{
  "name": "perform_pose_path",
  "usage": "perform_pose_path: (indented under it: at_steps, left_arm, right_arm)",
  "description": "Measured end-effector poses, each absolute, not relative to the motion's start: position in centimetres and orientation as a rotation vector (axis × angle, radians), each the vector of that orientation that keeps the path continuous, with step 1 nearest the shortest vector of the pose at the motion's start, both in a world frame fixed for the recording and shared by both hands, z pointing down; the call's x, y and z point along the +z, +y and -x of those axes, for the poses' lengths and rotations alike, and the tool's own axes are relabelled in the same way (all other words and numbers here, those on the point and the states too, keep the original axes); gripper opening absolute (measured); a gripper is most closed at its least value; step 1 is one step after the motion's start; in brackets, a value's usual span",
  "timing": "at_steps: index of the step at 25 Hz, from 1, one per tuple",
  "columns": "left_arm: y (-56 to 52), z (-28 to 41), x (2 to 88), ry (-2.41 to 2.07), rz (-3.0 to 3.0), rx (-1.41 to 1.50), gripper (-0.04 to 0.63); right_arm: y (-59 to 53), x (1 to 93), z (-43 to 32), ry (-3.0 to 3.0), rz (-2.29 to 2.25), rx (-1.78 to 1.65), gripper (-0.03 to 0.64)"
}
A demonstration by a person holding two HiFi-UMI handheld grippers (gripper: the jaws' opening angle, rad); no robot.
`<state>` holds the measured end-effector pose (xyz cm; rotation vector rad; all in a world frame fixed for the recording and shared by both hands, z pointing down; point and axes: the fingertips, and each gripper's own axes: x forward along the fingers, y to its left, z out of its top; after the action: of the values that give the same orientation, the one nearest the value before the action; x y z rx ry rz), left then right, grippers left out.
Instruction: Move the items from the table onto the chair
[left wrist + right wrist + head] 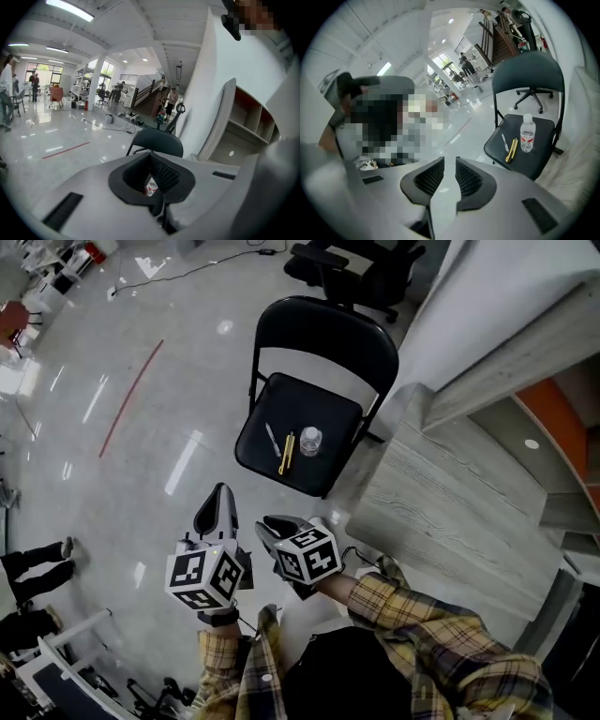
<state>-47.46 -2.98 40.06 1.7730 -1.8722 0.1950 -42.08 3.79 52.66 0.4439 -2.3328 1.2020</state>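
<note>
Glossy grey floor spreads round the black folding chair point(323, 334), whose seat carries an upright water bottle point(310, 441), a yellow utility knife point(286, 453) and a pen point(273, 439). The bottle looks light, smooth and squashy, best taken round its middle; knife and pen look stiff and thin, best pinched across. Both arms sit tucked low by the body, the left hand-held gripper point(219, 495) closed and empty, the right hand-held gripper point(272, 526) slightly parted, nothing between

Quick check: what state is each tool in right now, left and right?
Left tool: shut, holding nothing.
Right tool: open, nothing between its jaws.
</note>
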Motion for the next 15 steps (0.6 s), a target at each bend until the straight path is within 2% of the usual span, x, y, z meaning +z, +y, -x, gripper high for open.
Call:
perform_pose_path:
  at_steps: [3,7,15]
  left_arm:
    - [-3.6,42.0,37.4,-1.801,-1.896,0.236,0.005]
    - [-3.9,31.0,34.6,-1.626,-2.100,0.236,0.005]
    - [-1.9,7.1,29.8,-1.239,-2.450,0.227,0.005]
  right_arm:
    - [4.8,48.9,36.8,-2.357,-0.453,1.293,0.080]
    - [4.8,45.0,27.5,-2.411,-0.591,1.347,0.080]
    - [4.1,39.0,2.8,-2.515,-1.201,1.298,0.078]
